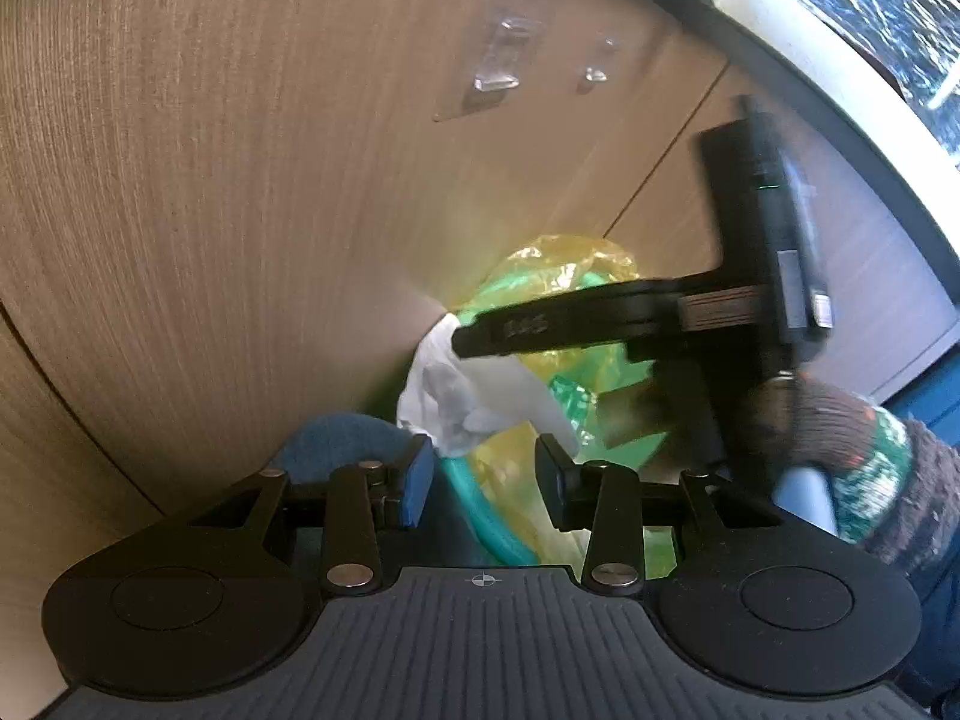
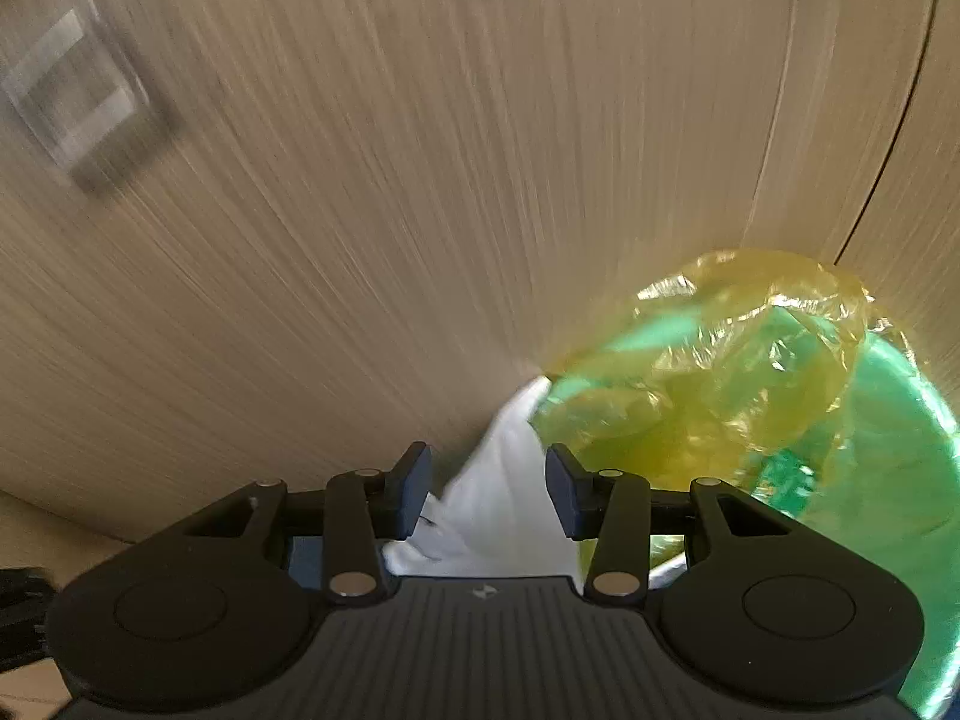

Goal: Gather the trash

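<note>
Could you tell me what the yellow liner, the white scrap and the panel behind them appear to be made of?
Yellow liner: thin glossy plastic film, see-through, crinkled with glints. White scrap: matte, softly creased, probably tissue or paper. Panel: wood-grain laminate or veneer, light and matte; which one, I can't tell.

Domestic setting, probably a kitchen. Indicators: wood-grain cabinet doors (image 1: 252,180) fitted with clear adhesive hooks (image 1: 501,69), a pale worktop edge (image 1: 840,78) running above them, and a green bin (image 2: 900,468) lined with a yellow plastic bag (image 2: 720,360) standing against the doors.
</note>
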